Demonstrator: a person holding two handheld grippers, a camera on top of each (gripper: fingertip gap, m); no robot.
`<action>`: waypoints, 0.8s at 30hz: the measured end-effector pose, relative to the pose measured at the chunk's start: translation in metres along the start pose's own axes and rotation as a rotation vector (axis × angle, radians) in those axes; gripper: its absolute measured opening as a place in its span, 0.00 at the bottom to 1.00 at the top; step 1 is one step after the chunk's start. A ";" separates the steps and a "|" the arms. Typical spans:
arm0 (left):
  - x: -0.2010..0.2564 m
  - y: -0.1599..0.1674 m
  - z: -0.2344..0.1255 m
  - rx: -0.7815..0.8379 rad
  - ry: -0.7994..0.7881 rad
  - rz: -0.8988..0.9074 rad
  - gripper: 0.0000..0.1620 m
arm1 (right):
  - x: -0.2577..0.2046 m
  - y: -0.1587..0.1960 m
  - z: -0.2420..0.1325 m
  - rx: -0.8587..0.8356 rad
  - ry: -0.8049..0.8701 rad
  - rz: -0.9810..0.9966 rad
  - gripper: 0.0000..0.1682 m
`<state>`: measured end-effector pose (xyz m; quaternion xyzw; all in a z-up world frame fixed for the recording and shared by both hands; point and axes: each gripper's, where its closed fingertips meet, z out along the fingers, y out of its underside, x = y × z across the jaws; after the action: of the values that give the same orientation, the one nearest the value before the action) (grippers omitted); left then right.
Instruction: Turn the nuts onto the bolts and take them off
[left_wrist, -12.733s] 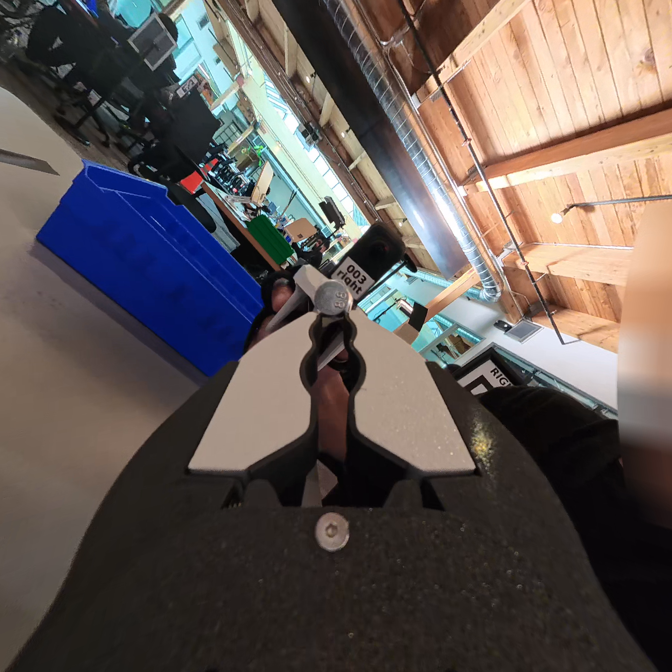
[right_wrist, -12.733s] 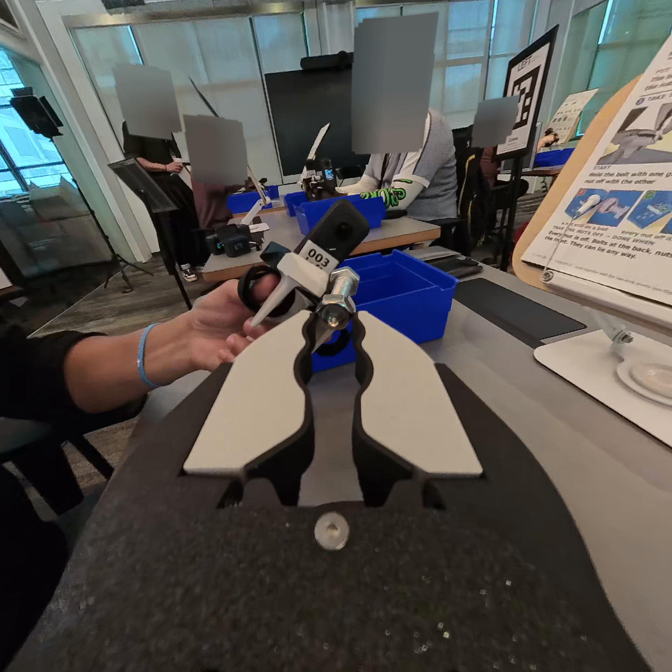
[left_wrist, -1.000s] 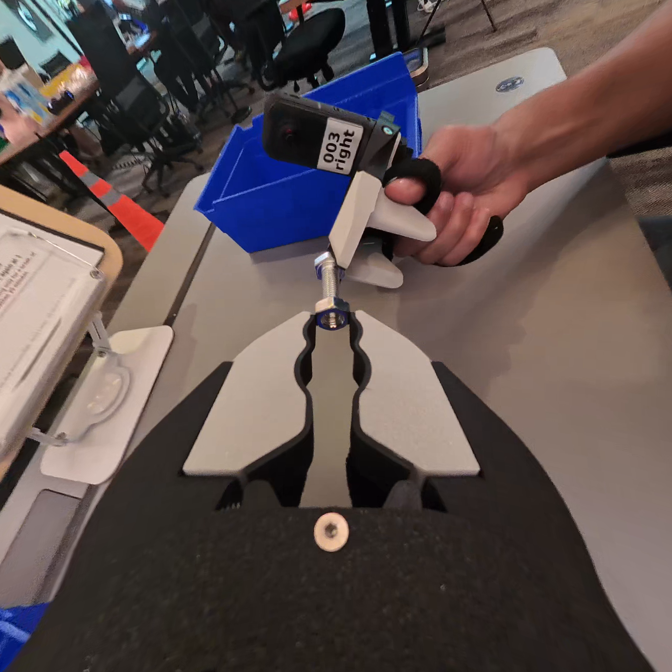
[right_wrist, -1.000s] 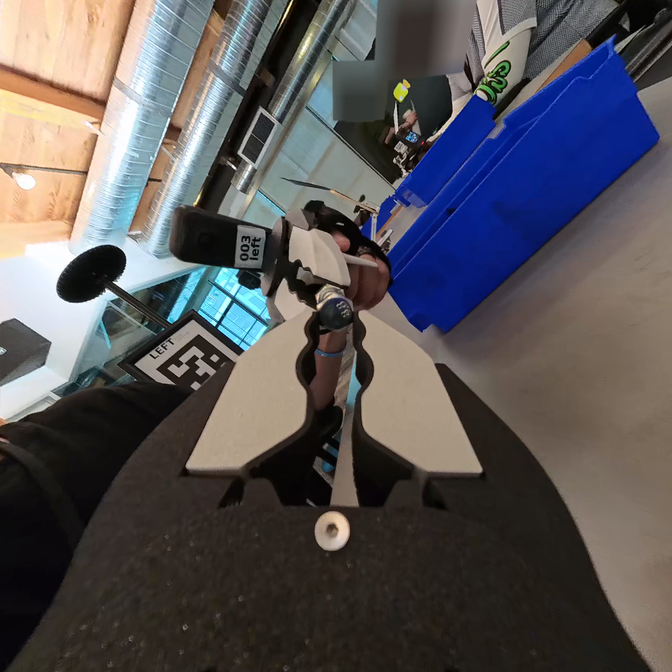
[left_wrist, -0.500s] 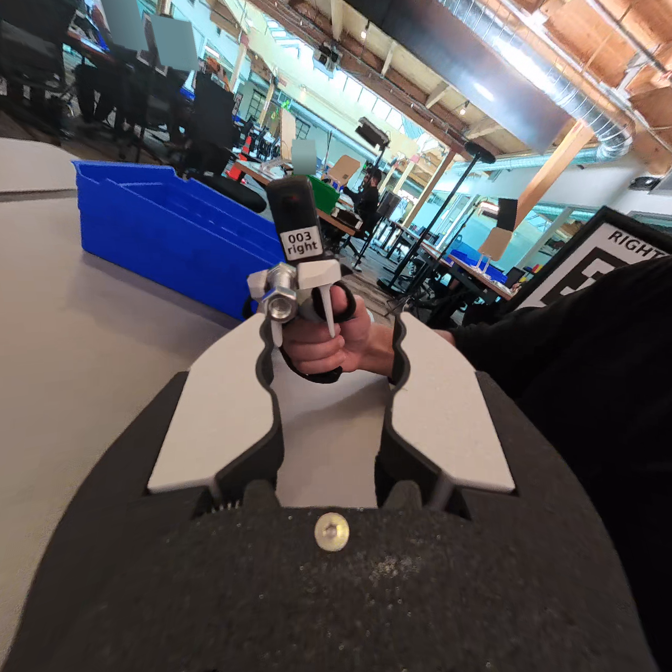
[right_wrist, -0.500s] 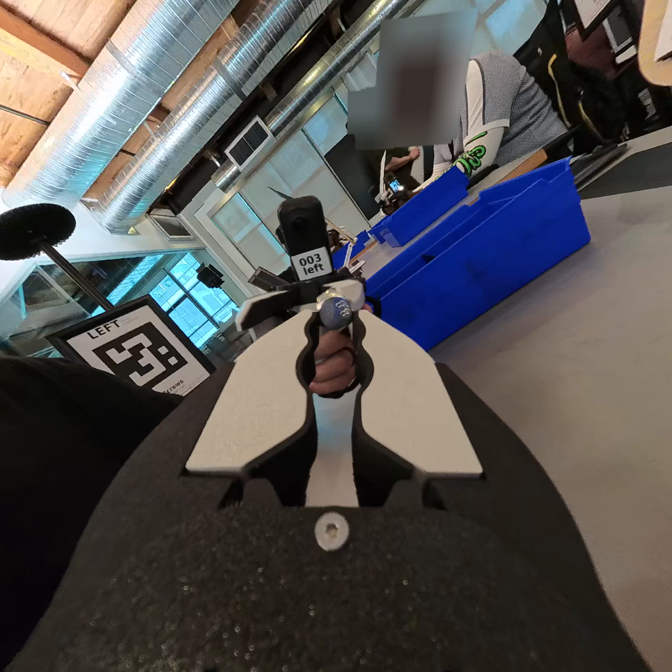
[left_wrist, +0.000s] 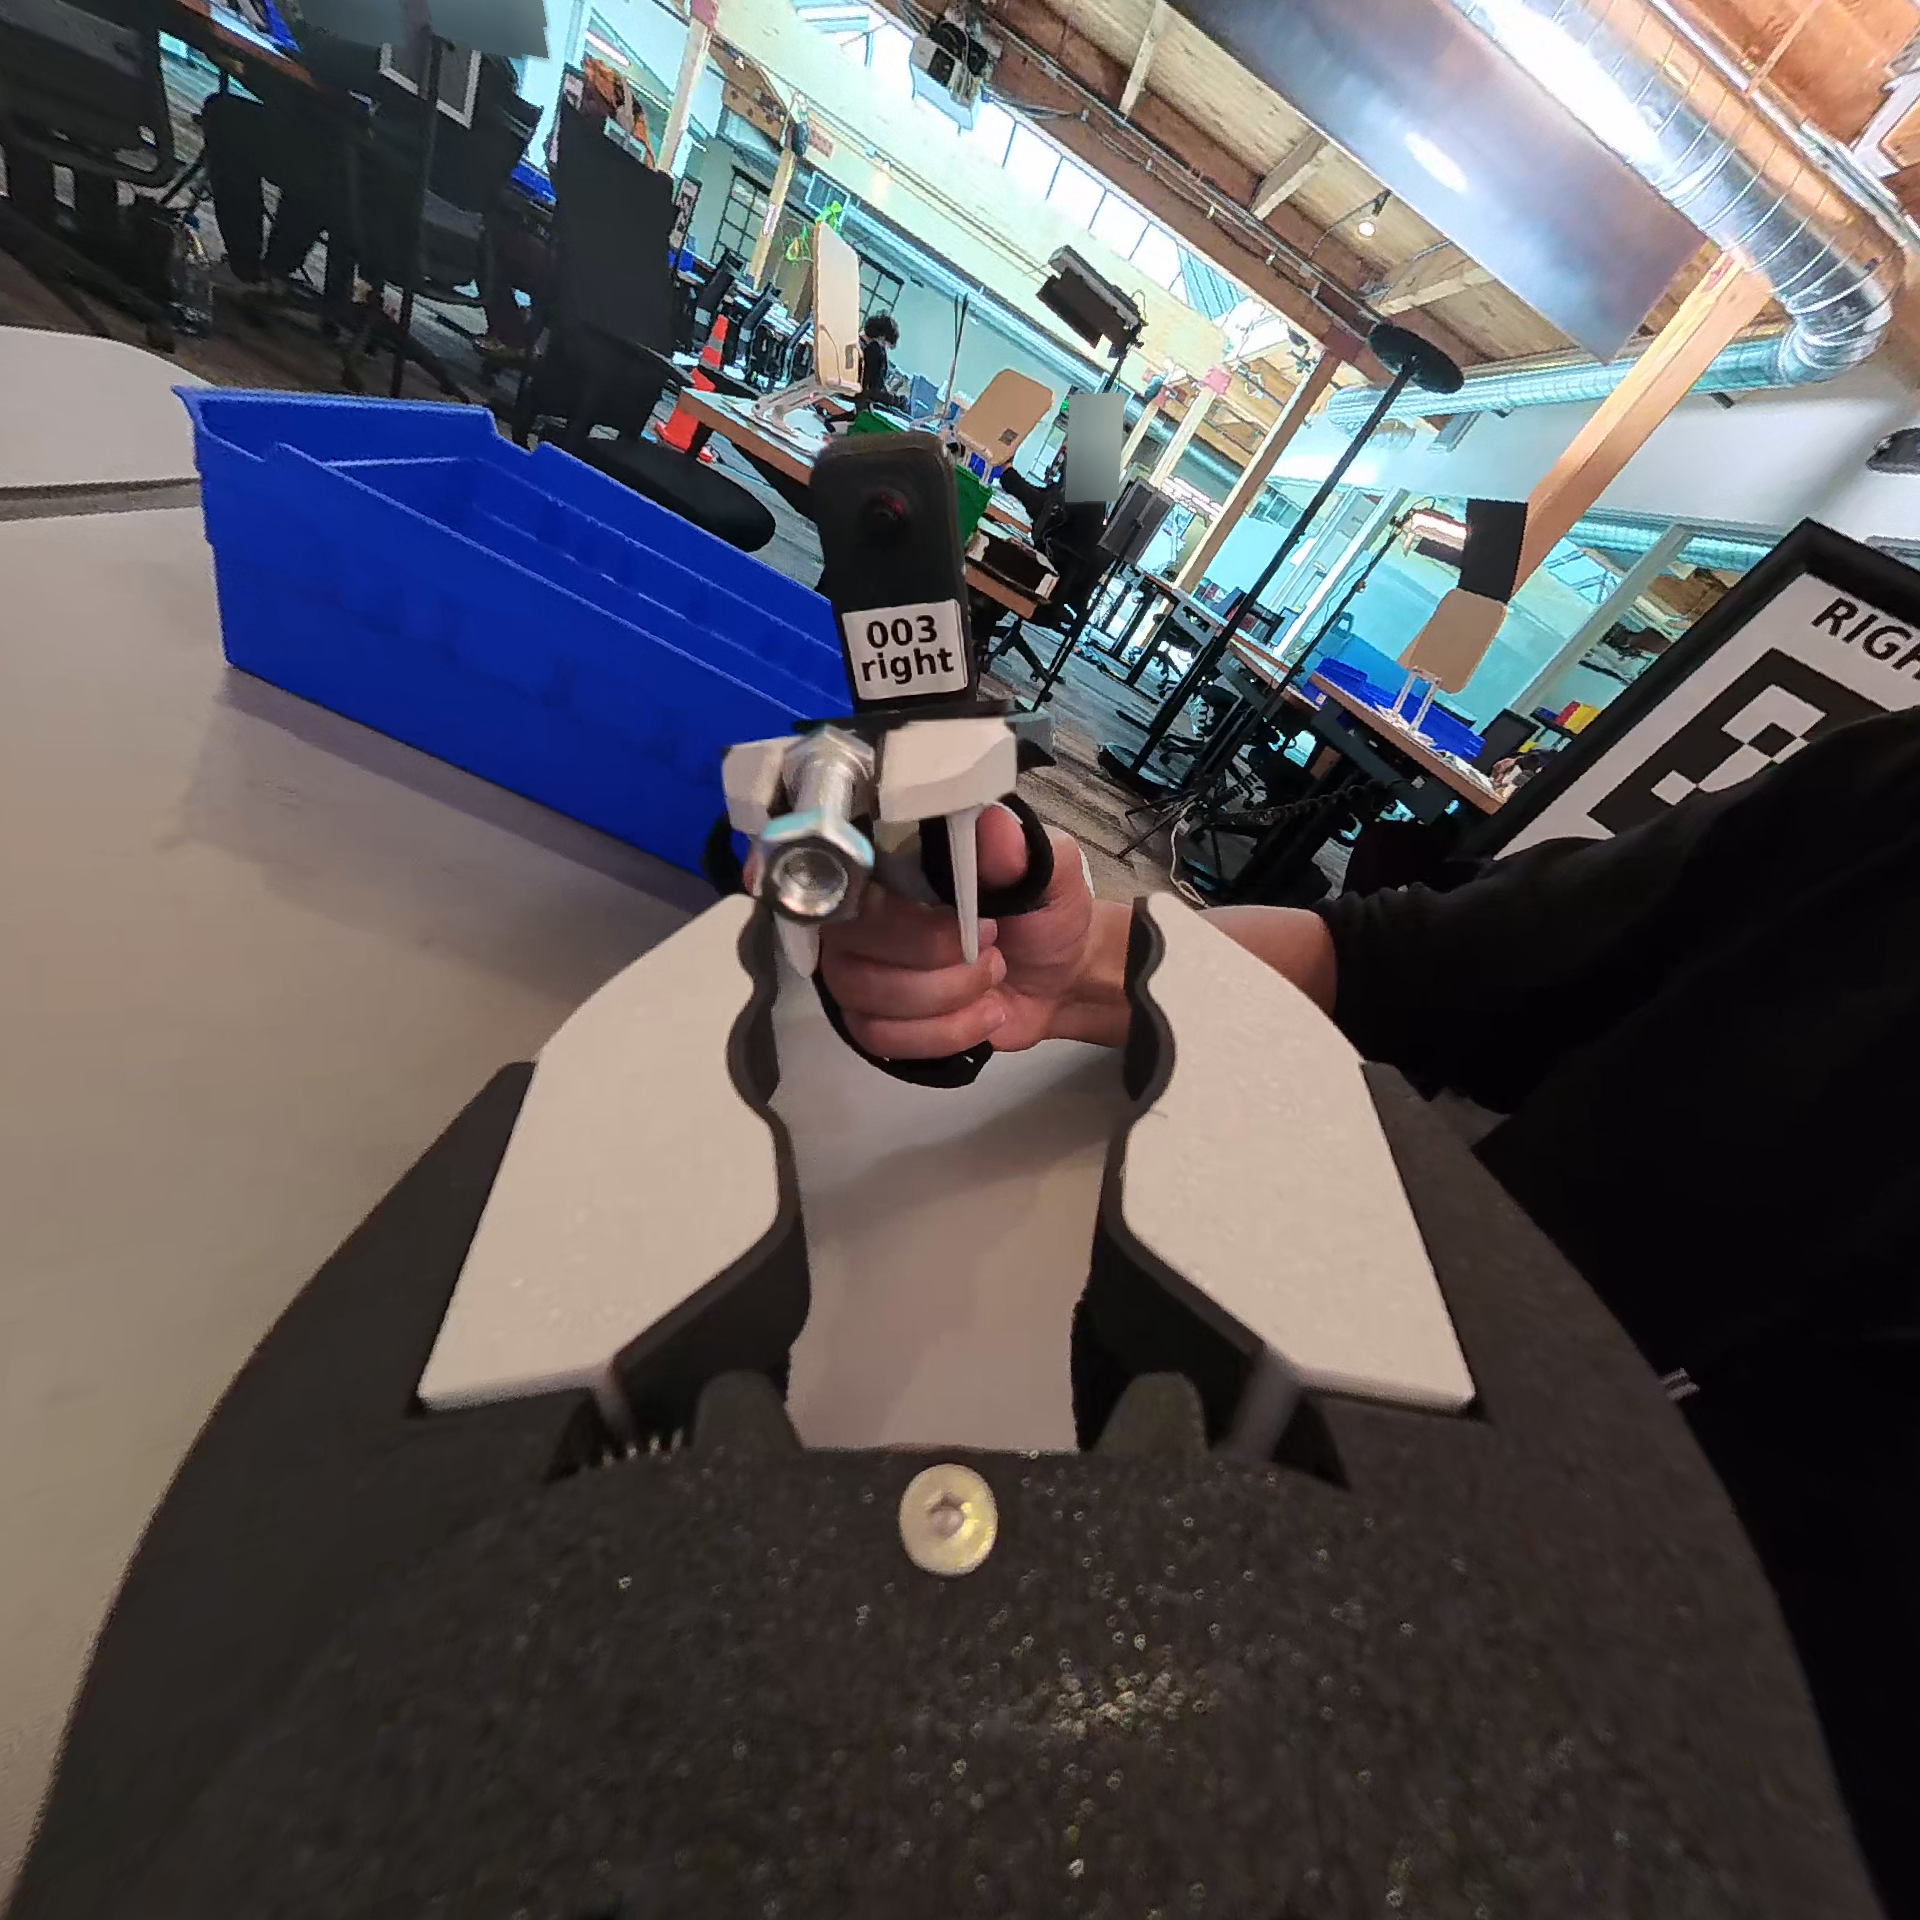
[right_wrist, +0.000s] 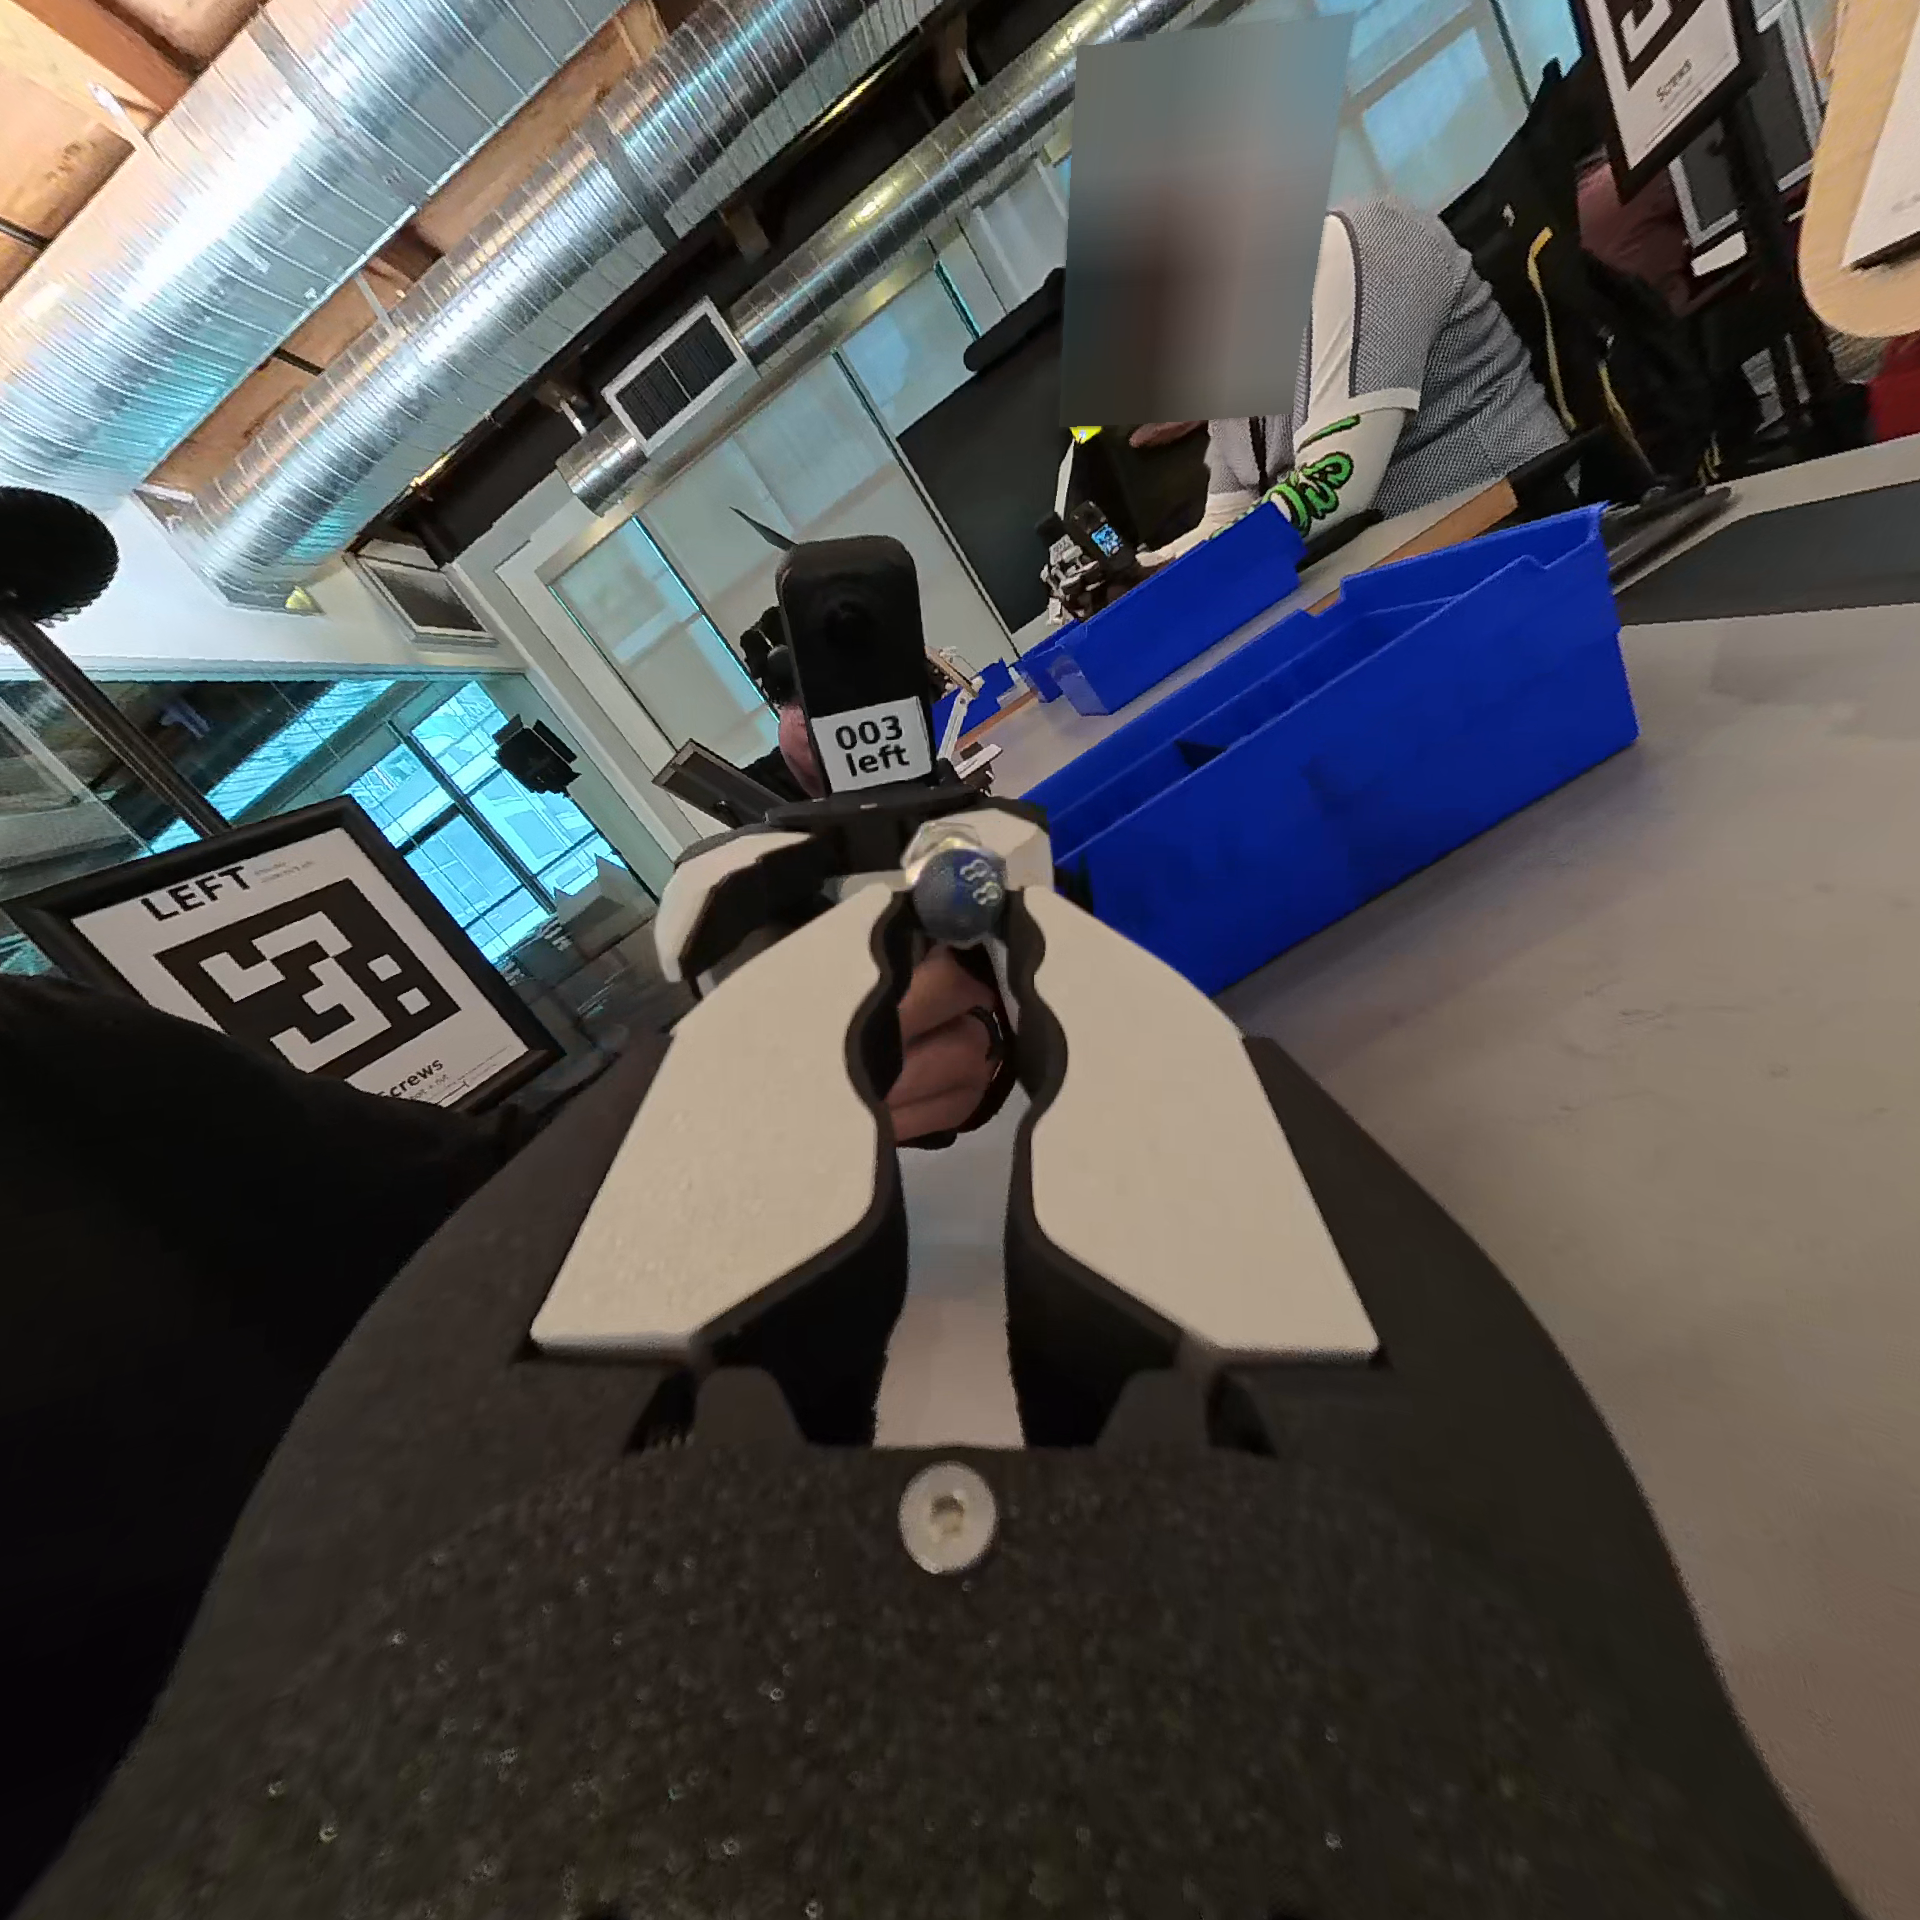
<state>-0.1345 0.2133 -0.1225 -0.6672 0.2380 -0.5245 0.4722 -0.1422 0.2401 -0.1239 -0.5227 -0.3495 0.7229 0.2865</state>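
My right gripper (right_wrist: 956, 920) is shut on the head of a silver bolt (right_wrist: 956, 891) and holds it above the grey table. In the left wrist view the right gripper (left_wrist: 868, 784) faces me, with the bolt (left_wrist: 826, 769) pointing at me. A silver hex nut (left_wrist: 810, 864) sits on the bolt's threaded end. My left gripper (left_wrist: 945, 925) is open and empty. The nut lies just above its left fingertip and is not between the fingers. The left gripper (right_wrist: 862, 862) shows spread open behind the bolt head in the right wrist view.
A blue bin (left_wrist: 468, 582) stands on the grey table (left_wrist: 208, 935) beyond the grippers; it also shows in the right wrist view (right_wrist: 1351, 748). Framed black-and-white marker signs (left_wrist: 1766, 707) (right_wrist: 291, 966) stand at the sides. A person sits at a farther table with another blue bin (right_wrist: 1174, 613). The tips of both grippers are at nearly the same place.
A second ago my left gripper was shut on the nut. It has let go, opened wide and rolled back. The right gripper still holds the bolt and has levelled out.
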 end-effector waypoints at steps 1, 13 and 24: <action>0.000 -0.002 -0.001 0.012 0.000 0.002 0.39 | -0.001 0.002 0.001 -0.011 -0.001 -0.001 0.10; -0.004 -0.004 -0.006 0.014 -0.015 0.016 0.40 | 0.003 0.003 0.006 -0.008 -0.004 0.028 0.10; -0.002 -0.003 -0.005 0.009 -0.011 0.028 0.38 | 0.001 -0.004 0.009 0.008 -0.020 0.031 0.10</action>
<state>-0.1400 0.2146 -0.1206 -0.6644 0.2424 -0.5154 0.4838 -0.1505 0.2409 -0.1194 -0.5195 -0.3412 0.7340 0.2738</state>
